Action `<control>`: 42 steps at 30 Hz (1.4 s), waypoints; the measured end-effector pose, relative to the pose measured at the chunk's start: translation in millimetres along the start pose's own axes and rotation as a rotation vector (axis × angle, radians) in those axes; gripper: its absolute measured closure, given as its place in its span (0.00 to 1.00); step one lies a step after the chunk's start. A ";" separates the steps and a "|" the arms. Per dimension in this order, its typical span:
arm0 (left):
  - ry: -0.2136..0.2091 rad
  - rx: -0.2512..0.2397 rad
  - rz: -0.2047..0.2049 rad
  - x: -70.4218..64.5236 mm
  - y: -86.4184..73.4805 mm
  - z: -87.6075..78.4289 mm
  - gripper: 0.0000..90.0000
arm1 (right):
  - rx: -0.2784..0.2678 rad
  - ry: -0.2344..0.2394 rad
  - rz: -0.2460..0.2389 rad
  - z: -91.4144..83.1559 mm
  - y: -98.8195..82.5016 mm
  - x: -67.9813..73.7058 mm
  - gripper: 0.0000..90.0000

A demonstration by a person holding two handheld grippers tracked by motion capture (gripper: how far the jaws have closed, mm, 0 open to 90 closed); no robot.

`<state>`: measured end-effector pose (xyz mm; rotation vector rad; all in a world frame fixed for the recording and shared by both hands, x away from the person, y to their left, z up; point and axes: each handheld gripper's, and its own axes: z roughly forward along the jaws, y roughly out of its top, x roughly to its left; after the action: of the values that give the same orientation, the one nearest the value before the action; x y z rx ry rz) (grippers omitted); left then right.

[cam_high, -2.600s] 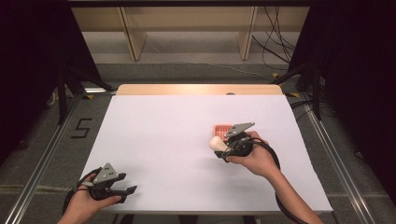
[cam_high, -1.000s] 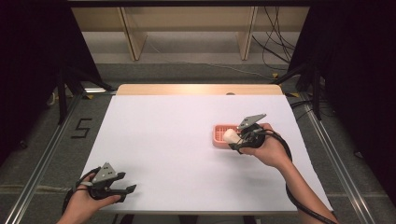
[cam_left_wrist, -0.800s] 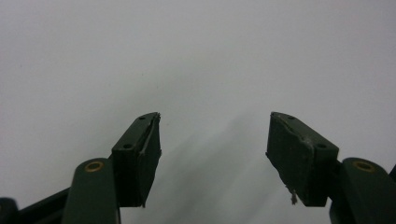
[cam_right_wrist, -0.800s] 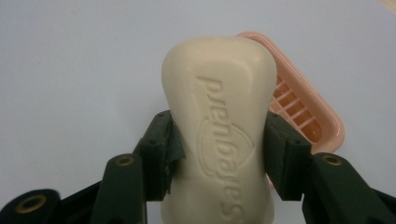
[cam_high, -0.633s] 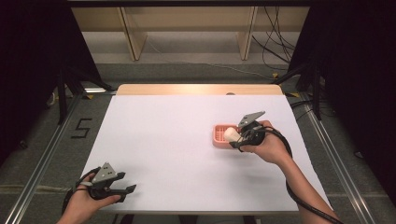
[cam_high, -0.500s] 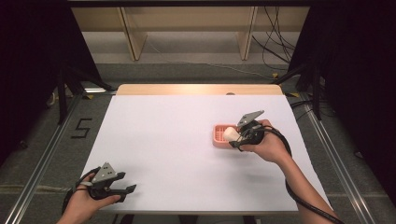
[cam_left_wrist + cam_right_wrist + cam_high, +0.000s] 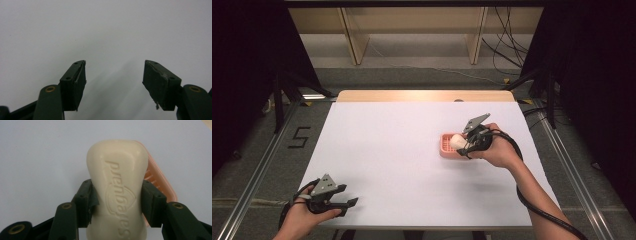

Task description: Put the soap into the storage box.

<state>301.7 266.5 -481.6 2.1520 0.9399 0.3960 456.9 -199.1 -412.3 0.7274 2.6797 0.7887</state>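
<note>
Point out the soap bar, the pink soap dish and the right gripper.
soap bar (image 7: 117, 187), right gripper view, embossed face.
pink soap dish (image 7: 445, 148), high view, left rim.
right gripper (image 7: 117, 205), right gripper view, midway between fingertips.

In the right gripper view the bar of soap (image 7: 117, 192) runs off the bottom edge, so its lower end and the last letters pressed into it are cut away, and it covers most of the pink soap dish (image 7: 160, 182) behind it. In the high view the soap (image 7: 456, 141) is too small to read, and the right gripper (image 7: 468, 143) hides part of the dish (image 7: 445, 146). The left forearm is cut off by that view's bottom edge.
</note>
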 end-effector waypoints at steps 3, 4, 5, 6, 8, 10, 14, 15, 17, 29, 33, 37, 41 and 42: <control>-0.003 0.001 0.002 0.5 0.0 -0.3 0.38 | 0.003 0.007 -0.033 1.5 3.3 -3.5 0.56; 0.008 0.014 0.035 3.0 0.6 -1.2 0.38 | -0.003 -0.001 -0.027 2.6 3.1 -3.2 0.56; 0.011 0.015 0.058 4.8 1.2 -1.4 0.38 | 0.001 -0.005 -0.004 2.1 4.1 -2.6 0.56; 0.014 0.012 0.040 3.6 0.7 -1.3 0.38 | 0.004 -0.002 -0.009 2.6 4.9 -3.5 0.56; 0.013 0.008 0.053 4.7 0.7 -0.7 0.38 | 0.016 0.001 -0.015 3.8 6.2 -5.1 0.56; 0.011 0.020 -0.010 0.8 -0.5 -0.2 0.38 | 0.020 -0.001 -0.028 5.3 7.0 -6.0 0.56; 0.010 0.019 0.037 3.4 0.4 -1.0 0.38 | 0.024 -0.001 -0.048 9.0 9.0 -11.1 0.56; 0.010 0.017 0.035 3.4 0.3 -0.7 0.38 | 0.027 -0.001 -0.041 10.5 9.3 -11.5 0.56; 0.009 0.013 0.026 2.9 0.2 -0.7 0.38 | 0.037 -0.003 -0.054 12.5 10.5 -14.6 0.56; 0.004 0.032 0.034 3.6 0.0 -1.9 0.38 | 0.056 -0.003 -0.080 26.2 10.8 -26.3 0.56; 0.002 0.027 0.027 3.6 -0.2 -1.5 0.38 | 0.066 -0.002 -0.086 28.3 11.2 -28.7 0.56; 0.002 0.031 0.030 3.7 -0.2 -1.9 0.38 | 0.069 -0.006 -0.089 29.8 12.6 -31.0 0.56; -0.001 0.029 0.005 2.5 -0.8 -1.5 0.38 | 0.075 -0.004 -0.103 33.5 13.3 -33.1 0.56; -0.001 0.027 0.000 2.2 -1.0 -1.3 0.38 | 0.078 0.000 -0.114 34.3 13.5 -34.0 0.56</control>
<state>302.0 269.1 -481.5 2.1762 0.9496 0.3840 503.5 -192.3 -429.5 0.5852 2.7374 0.6587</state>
